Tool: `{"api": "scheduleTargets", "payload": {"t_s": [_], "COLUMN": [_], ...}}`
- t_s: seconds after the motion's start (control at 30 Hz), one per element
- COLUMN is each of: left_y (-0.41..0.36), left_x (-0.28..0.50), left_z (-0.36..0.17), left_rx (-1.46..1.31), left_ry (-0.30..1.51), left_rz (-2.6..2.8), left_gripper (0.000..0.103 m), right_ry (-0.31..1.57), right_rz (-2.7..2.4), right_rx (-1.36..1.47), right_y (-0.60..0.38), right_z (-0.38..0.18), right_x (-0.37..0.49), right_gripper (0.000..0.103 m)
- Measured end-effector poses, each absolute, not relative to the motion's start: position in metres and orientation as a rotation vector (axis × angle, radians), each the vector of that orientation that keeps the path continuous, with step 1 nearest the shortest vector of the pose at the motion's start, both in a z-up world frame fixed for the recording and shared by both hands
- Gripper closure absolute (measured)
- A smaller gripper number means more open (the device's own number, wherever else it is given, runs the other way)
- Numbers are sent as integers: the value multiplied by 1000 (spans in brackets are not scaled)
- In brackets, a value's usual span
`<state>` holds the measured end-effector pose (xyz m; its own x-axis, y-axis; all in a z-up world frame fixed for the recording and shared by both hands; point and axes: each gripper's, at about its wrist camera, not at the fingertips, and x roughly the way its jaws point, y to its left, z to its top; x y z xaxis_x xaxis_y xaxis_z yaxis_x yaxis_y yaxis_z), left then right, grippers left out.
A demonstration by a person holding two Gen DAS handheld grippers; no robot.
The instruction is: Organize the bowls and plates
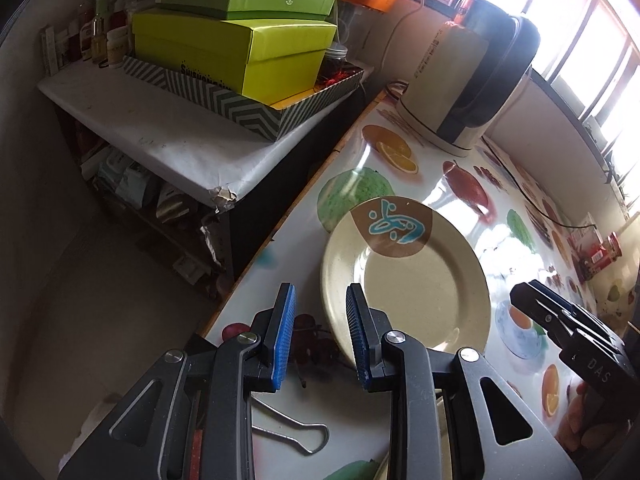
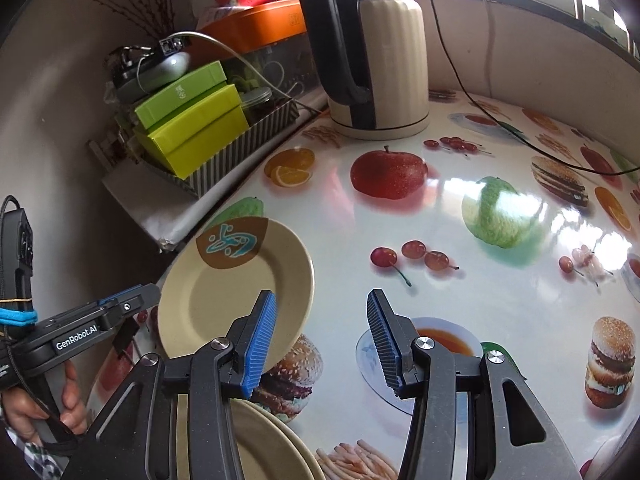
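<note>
A cream plate (image 1: 412, 280) with a brown patch and a blue mark lies flat on the fruit-print table near its left edge; it also shows in the right wrist view (image 2: 232, 288). My left gripper (image 1: 320, 336) is open and empty, its fingers straddling the plate's near rim just above it. My right gripper (image 2: 320, 344) is open and empty, hovering to the right of that plate. More cream plates (image 2: 276, 448) lie stacked under the right gripper, partly hidden by it. The right gripper also shows in the left wrist view (image 1: 560, 320).
A cream and black electric kettle (image 2: 384, 60) stands at the back with its cord (image 2: 500, 120) trailing across the table. A side shelf (image 1: 160, 136) on the left holds green boxes (image 1: 240, 52) in a striped tray. A binder clip (image 1: 296, 436) lies near the front edge.
</note>
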<state>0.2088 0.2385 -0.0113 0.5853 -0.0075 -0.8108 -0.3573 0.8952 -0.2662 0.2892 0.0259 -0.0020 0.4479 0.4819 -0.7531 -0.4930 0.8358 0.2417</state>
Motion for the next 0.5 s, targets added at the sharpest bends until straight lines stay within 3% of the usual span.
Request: {"api": "scheduleTargets", "payload": {"t_s": [0.5], "left_y": [240], "left_x": [218], "left_z": [-20], "left_rx": [-428], "left_ry": [946], "left_rz": [208], "left_gripper": [76], "right_ry": [995], "right_rz": [653], "right_rx": [18], "right_y": [40], "right_z": [-21], "right_x": [303], "right_gripper": [69]}}
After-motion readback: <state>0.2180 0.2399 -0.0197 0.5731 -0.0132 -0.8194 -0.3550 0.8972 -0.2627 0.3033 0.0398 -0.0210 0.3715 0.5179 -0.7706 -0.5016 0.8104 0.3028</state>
